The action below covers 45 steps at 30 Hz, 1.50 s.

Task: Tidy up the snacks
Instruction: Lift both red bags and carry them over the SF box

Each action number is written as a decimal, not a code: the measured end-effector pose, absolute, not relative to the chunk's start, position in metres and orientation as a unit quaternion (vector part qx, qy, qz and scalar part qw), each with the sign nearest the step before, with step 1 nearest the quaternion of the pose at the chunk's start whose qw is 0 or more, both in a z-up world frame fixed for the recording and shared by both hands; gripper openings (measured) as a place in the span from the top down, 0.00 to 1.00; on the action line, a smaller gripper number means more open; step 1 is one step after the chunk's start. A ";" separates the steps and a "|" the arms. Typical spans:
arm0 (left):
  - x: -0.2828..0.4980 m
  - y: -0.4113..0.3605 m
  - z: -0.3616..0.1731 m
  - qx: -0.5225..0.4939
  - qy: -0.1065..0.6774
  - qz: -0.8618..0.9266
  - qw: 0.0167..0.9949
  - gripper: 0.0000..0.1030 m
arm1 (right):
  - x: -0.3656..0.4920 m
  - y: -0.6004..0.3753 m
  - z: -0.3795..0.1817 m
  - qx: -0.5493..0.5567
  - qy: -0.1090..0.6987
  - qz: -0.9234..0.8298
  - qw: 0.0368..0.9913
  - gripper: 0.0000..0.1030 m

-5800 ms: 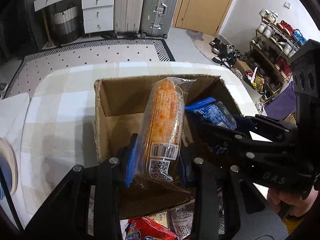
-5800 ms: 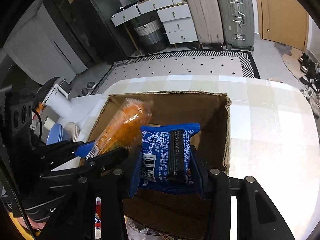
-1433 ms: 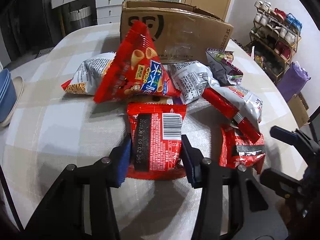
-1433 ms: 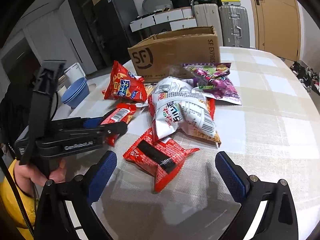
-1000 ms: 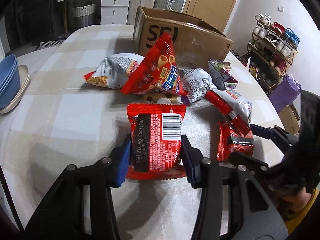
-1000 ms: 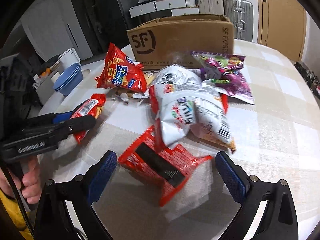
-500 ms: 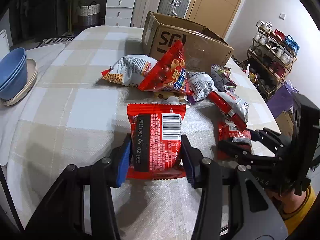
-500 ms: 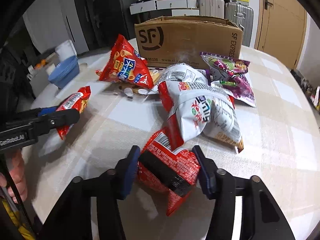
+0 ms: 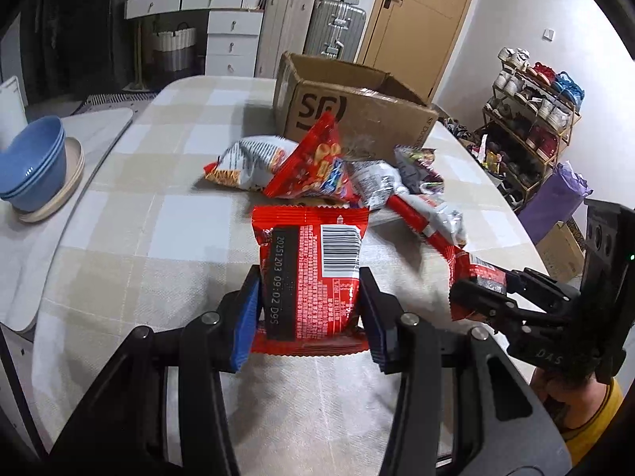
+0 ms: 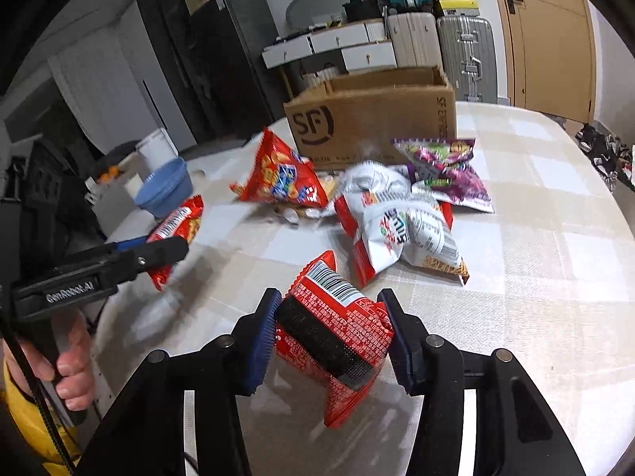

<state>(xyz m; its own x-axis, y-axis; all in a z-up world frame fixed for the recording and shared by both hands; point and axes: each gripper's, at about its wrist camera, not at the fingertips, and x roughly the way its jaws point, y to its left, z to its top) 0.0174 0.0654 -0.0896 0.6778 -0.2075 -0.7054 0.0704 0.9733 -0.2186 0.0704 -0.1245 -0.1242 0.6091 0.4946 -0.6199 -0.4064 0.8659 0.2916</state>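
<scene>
My left gripper [image 9: 309, 313] is shut on a red snack packet [image 9: 311, 273] with a barcode, held above the table. My right gripper [image 10: 331, 341] is shut on a second red snack packet [image 10: 337, 337], lifted off the table; it also shows in the left wrist view [image 9: 476, 273]. The open SF cardboard box [image 9: 357, 119] stands at the far side of the table, also in the right wrist view [image 10: 373, 119]. Between me and the box lies a heap of loose snacks: a red cone-snack bag [image 10: 281, 178], a white bag [image 10: 397, 222] and a purple bag [image 10: 448, 170].
The table has a beige checked cloth [image 9: 158, 214]. Stacked blue bowls on a plate [image 9: 31, 162] sit on a side surface to the left. Suitcases, drawers and a shoe rack [image 9: 532, 127] stand beyond the table.
My right gripper closed on the second red packet and lifted it off the table. Both grippers pulled back from the heap; the left kept its red packet.
</scene>
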 end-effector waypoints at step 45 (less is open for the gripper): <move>0.200 0.048 0.110 -0.041 0.325 -0.095 0.940 0.58 | 0.246 -0.124 0.090 0.073 0.241 0.303 0.919 0.51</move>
<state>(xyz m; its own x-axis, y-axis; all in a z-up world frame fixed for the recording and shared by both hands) 0.1999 0.0480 0.1096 0.7704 -0.2056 -0.6035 0.1516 0.9785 -0.1398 0.2458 -0.1239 0.0897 0.7000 0.5926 -0.3986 -0.5220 0.8054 0.2807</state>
